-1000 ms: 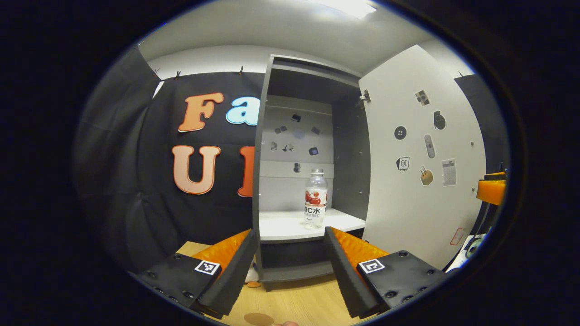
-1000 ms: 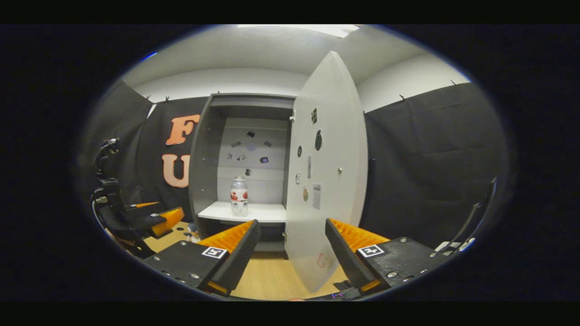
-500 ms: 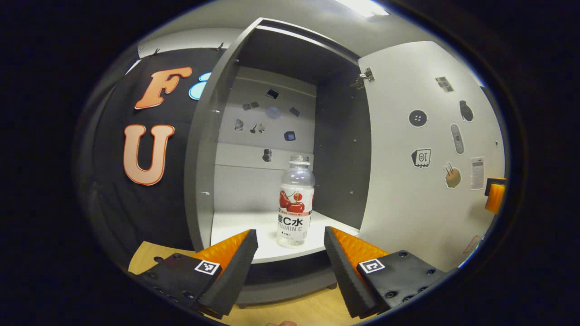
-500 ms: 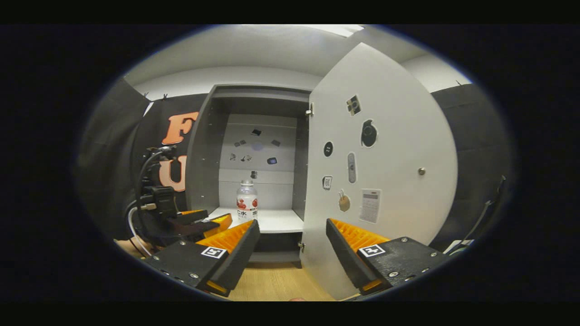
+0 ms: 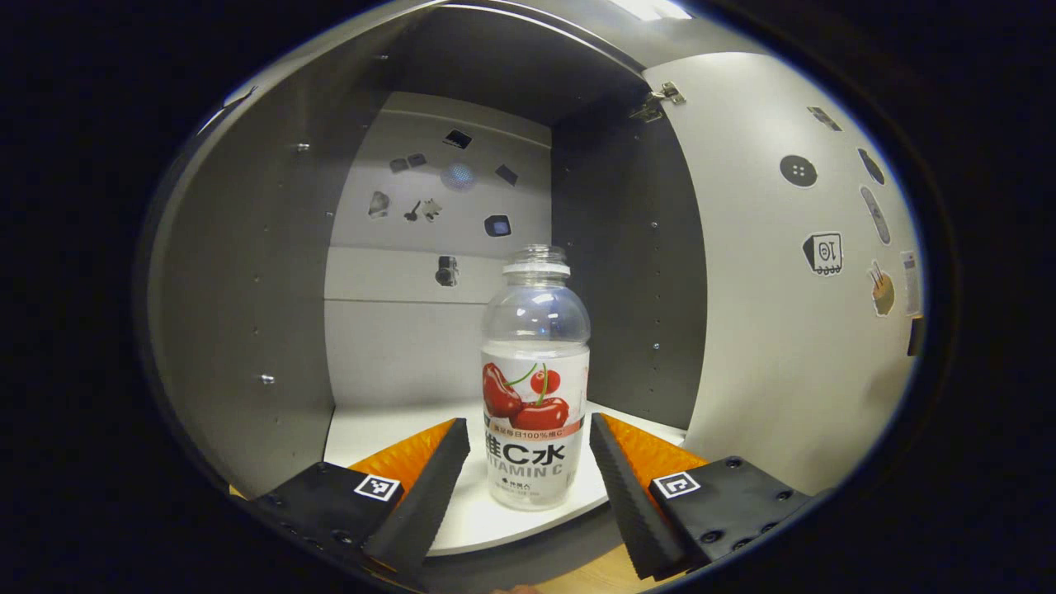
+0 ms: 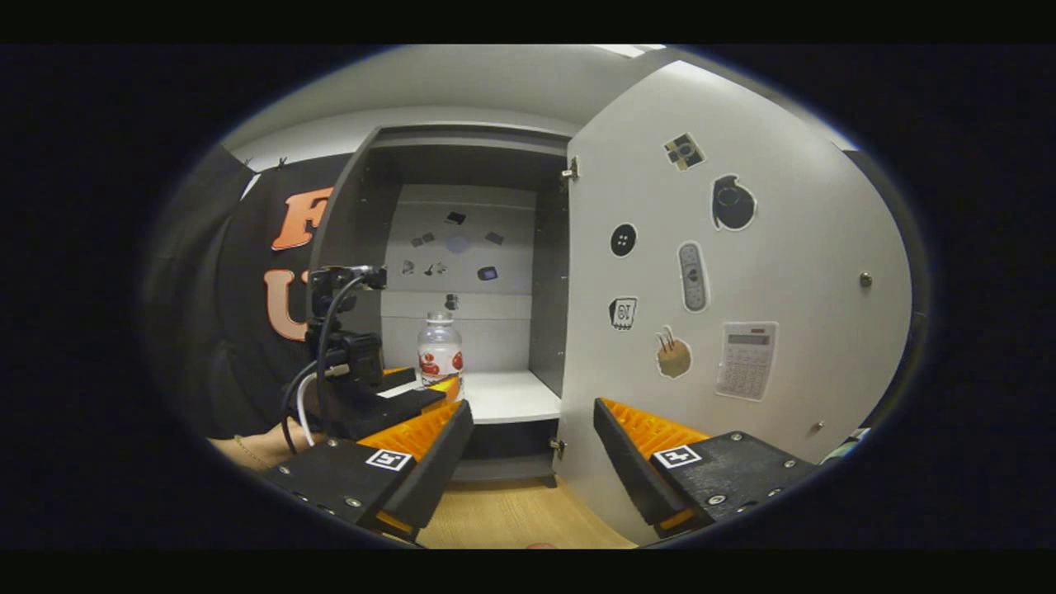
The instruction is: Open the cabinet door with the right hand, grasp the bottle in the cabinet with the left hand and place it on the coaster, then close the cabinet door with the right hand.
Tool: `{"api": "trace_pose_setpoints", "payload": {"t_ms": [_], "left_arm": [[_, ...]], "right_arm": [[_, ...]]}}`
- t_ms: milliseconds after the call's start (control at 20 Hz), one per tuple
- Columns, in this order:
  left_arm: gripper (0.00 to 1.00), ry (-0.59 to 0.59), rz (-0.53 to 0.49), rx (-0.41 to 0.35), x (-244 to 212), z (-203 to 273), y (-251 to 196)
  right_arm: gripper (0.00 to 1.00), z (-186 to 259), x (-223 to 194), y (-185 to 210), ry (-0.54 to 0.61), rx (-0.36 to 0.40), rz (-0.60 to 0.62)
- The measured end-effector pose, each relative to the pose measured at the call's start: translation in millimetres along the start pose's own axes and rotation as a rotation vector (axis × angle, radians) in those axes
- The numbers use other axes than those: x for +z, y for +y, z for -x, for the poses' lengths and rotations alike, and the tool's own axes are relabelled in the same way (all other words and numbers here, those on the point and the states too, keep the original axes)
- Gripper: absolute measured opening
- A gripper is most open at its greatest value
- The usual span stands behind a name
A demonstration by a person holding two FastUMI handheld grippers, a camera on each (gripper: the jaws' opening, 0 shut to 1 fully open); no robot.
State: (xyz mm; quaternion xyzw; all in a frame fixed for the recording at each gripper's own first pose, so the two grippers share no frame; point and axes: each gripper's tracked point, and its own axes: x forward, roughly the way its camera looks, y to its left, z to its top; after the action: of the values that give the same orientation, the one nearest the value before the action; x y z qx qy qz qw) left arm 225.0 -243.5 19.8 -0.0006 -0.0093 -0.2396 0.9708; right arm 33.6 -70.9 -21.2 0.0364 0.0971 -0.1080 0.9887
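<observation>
A clear capless bottle (image 5: 536, 379) with a cherry label stands upright on the white shelf (image 5: 396, 425) inside the grey cabinet. My left gripper (image 5: 528, 429) is open at the shelf's front, one finger on each side of the bottle's lower part, with a gap on both sides. In the right gripper view, that left gripper (image 6: 412, 396) reaches in beside the bottle (image 6: 438, 351). My right gripper (image 6: 532, 412) hangs open and empty in front of the cabinet, left of the open white door (image 6: 742, 247).
The door's inner face (image 5: 784, 330) carries several stickers and stands wide open on the right. The cabinet's grey side walls (image 5: 239, 330) hem in the shelf. A wooden tabletop (image 6: 511, 516) lies below the cabinet. A hand (image 6: 256, 450) holds the left gripper.
My left gripper has pushed forward into the cabinet until its fingers flank the bottle. The right gripper has drifted nearer the door, whose inner face now looms larger.
</observation>
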Motion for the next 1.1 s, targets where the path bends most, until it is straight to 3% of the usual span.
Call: {"api": "trace_pose_setpoints", "payload": {"t_ms": [450, 550, 650, 1100], "left_arm": [[0.96, 0.033, -0.004, 0.002, -15, -24, 1], [0.86, 0.037, -0.009, 0.010, -16, -23, -1], [0.84, 0.039, -0.014, 0.007, -15, -22, -1], [0.82, 0.005, 0.001, 0.043, -2, 22, 0]], "right_arm": [[0.91, -14, -15, -5, 0.048, -0.029, -0.003], [0.91, -14, -16, -7, 0.050, -0.030, 0.004], [0.91, -13, -17, -10, 0.050, -0.029, 0.009], [0.91, 18, -12, -6, 0.028, 0.043, 0.006]]}}
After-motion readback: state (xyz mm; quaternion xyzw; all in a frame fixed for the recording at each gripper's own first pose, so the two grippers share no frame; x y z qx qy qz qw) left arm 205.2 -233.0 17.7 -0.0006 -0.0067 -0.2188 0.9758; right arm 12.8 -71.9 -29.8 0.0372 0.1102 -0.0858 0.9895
